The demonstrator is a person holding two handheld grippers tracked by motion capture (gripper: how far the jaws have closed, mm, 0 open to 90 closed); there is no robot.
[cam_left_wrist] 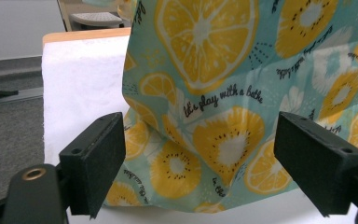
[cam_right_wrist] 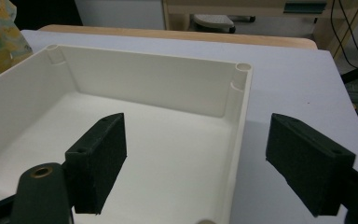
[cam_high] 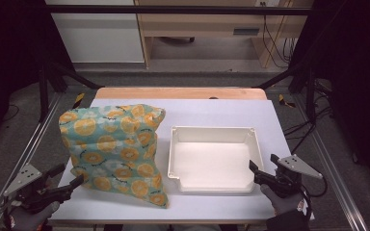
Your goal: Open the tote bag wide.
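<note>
Bench (cam_high: pixel 221 111): pale lavender-white top with a wooden strip along its 12 o'clock edge; it carries a fabric bag and a tray side by side.
Fabric bag (cam_high: pixel 115 149): teal cloth printed with orange and kiwi slices, standing slumped on the bench's 9 o'clock half, its top crumpled; its lower corner nearly meets the tray. In the left gripper view the print (cam_left_wrist: pixel 223 100) reads "let's play with a bathe".
Tray (cam_high: pixel 215 188): shallow cream plastic, rectangular, empty, open side up, on the bench's 3 o'clock half.
Left gripper (cam_high: pixel 70 178): at the bench's 7 o'clock corner, held in a gloved hand (cam_high: pixel 26 216); jaws spread wide, holding nothing, tips just beside the bag's lower edge.
Right gripper (cam_high: pixel 264 167): at 5 o'clock, held in a gloved hand (cam_high: pixel 284 202); jaws spread wide, holding nothing. In the right gripper view (cam_right_wrist: pixel 196 154) they straddle the tray's near side wall (cam_right_wrist: pixel 240 135).
</note>
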